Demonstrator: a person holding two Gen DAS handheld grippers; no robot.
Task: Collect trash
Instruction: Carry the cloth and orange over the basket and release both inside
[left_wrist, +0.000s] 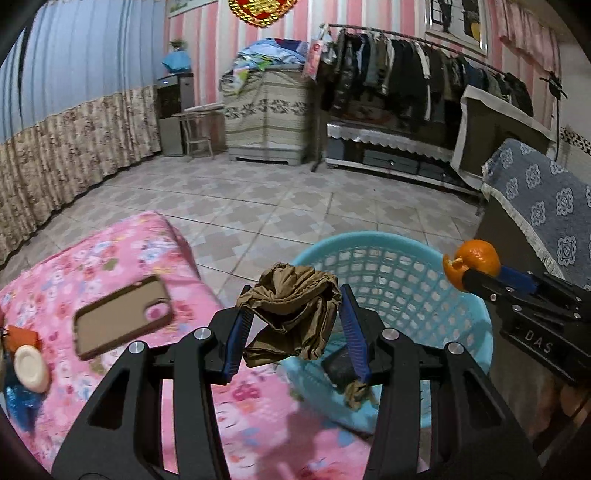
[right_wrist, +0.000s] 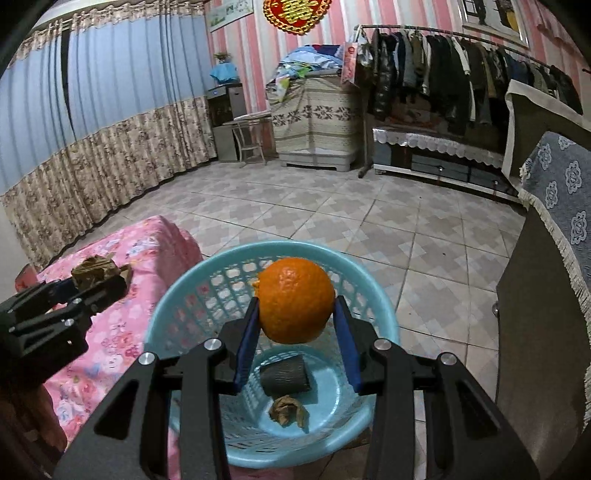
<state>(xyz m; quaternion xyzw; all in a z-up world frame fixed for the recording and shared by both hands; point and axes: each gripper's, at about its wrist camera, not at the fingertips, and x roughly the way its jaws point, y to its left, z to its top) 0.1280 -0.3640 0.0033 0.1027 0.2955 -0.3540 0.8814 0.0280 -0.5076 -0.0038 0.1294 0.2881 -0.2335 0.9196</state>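
Observation:
My left gripper (left_wrist: 293, 317) is shut on a crumpled brown paper wad (left_wrist: 291, 314), held at the near left rim of the light blue mesh basket (left_wrist: 388, 269). From the right wrist view the same wad (right_wrist: 96, 273) hangs over the pink bed edge, left of the basket (right_wrist: 184, 295). My right gripper (right_wrist: 295, 325) is shut on an orange peel (right_wrist: 295, 299), round like a whole fruit, above the basket's opening; in the left view the peel (left_wrist: 474, 264) shows over the right rim. In the basket lie a dark grey roll (right_wrist: 283, 376) and a small brown paper scrap (right_wrist: 287, 410).
A pink floral bedspread (left_wrist: 122, 251) carries a brown phone case (left_wrist: 122, 321), a white round lid (left_wrist: 31, 369) and a blue wrapper (left_wrist: 20, 402). A dark cabinet with a blue patterned cover (right_wrist: 557, 206) stands right of the basket. Tiled floor (right_wrist: 332, 199) stretches to a clothes rack (right_wrist: 461, 74).

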